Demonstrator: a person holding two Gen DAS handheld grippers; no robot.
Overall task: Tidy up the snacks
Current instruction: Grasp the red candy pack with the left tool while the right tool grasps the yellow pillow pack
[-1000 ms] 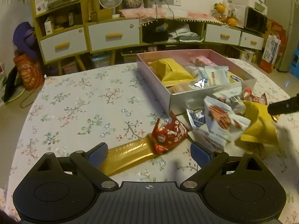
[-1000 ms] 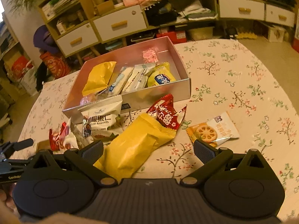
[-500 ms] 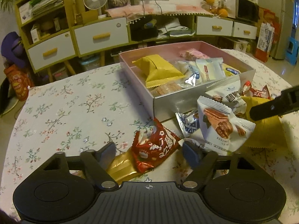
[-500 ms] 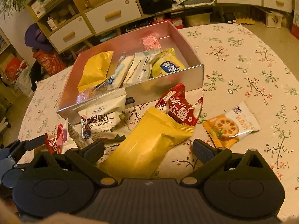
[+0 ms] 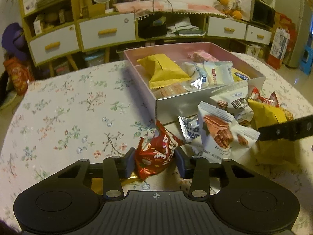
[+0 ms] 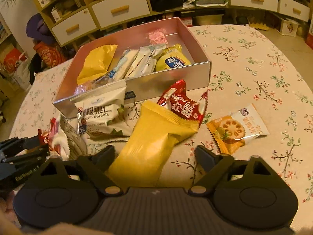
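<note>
Since a second ago, the left gripper point(image 5: 155, 161) has slid forward over the gold bar until the red snack packet point(image 5: 157, 153) sits between its fingers, and its jaws have drawn in from wide to narrow. They are closing now, the blue pads just at the packet's crinkled sides; the left pad seems to touch, while firm pressing cannot be told. The gold bar point(image 5: 127, 179) peeks out beneath the packet.

The right gripper point(image 6: 154, 154) is closing too, though its jaws are wide yet, straddling the near end of a long yellow packet point(image 6: 154, 146) without pressing it. That packet lies on the floral tablecloth point(image 6: 254, 74), its far end overlapping a second red packet point(image 6: 183, 103). A lotus-root chip packet point(image 6: 234, 129) lies just to the right. The pink box point(image 5: 195, 103), already holding several snacks, stands behind the loose pile, with a white pecan packet point(image 5: 221, 133) near its front wall.
</note>
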